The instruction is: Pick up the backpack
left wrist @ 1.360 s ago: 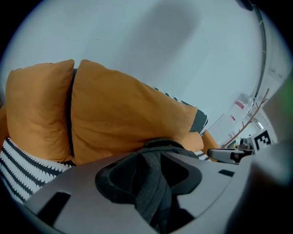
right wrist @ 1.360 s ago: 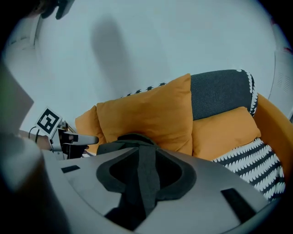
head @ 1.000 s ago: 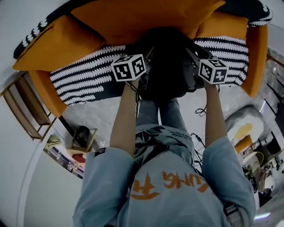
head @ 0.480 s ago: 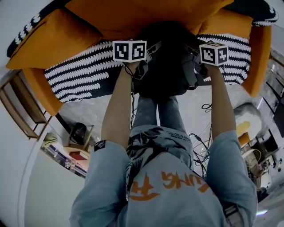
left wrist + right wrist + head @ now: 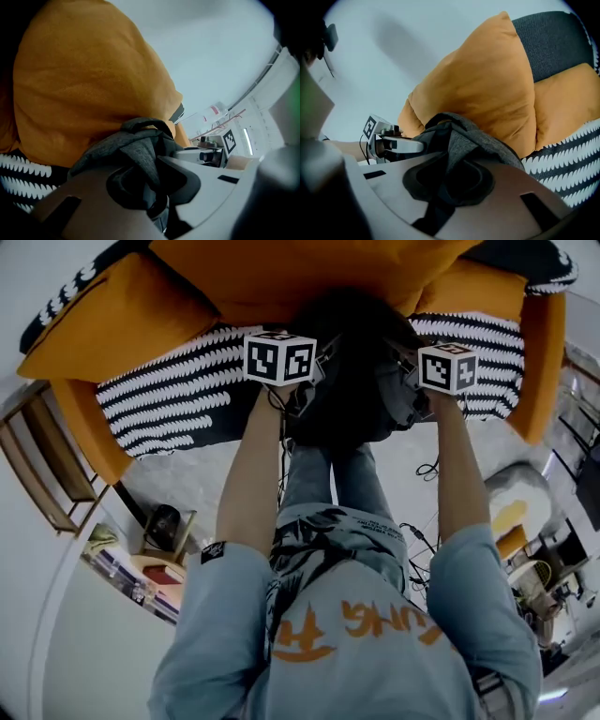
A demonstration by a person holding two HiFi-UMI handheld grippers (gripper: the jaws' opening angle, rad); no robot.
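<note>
Before me an orange sofa (image 5: 544, 362) carries a black-and-white striped throw (image 5: 169, 399) across its seat, with plump orange cushions (image 5: 112, 329) along its back edge. A wooden rack (image 5: 47, 479) stands beside its left arm, and cables (image 5: 427, 470) lie on the floor.

1. A living-room corner: an orange sofa (image 5: 544, 362) with plump cushions (image 5: 487, 89) and a black-and-white patterned throw (image 5: 169, 399).
2. A wooden rack (image 5: 42, 479) stands beside it on the pale floor (image 5: 206, 474).
3. Loose cables (image 5: 427, 470) on that floor hint at a staged room.
</note>
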